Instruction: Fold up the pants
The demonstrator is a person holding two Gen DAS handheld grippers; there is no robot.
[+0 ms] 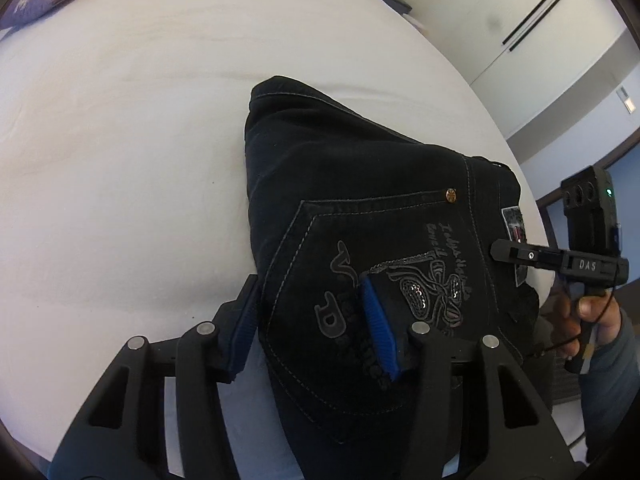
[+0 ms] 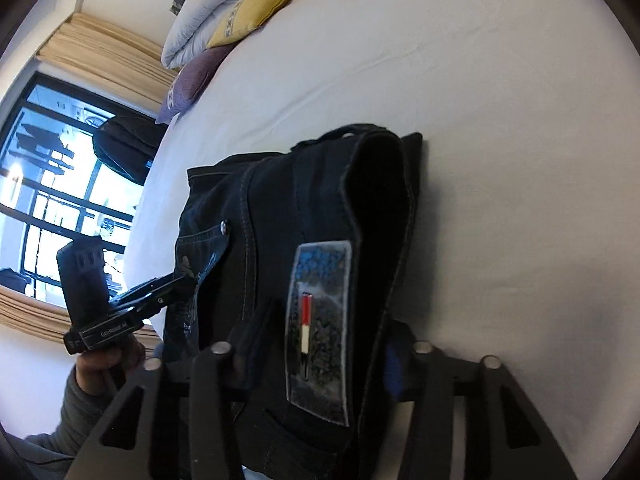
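Black folded jeans (image 1: pixel 360 168) lie on a white bed (image 1: pixel 120 140), back pocket with embroidery facing up. My left gripper (image 1: pixel 310 292) is shut on the pocket end, one blue pad (image 1: pixel 378 332) on top of the pocket, the other at the fabric's left edge. In the right wrist view the jeans (image 2: pixel 272 200) show their waistband and label patch (image 2: pixel 320 332). My right gripper (image 2: pixel 324 340) is shut on that waistband, with its blue pad (image 2: pixel 394 364) partly hidden behind it. Each gripper shows in the other's view: the right gripper (image 1: pixel 504 249) and the left gripper (image 2: pixel 180 280).
Yellow (image 2: pixel 264 4), purple (image 2: pixel 192 80) and white pillows (image 2: pixel 208 12) are stacked at the far end of the bed (image 2: pixel 500 120). A window (image 2: pixel 60 180) lies beyond the bed's left side. The bed's edge runs just right of the jeans, with a wardrobe wall (image 1: pixel 500 8) behind.
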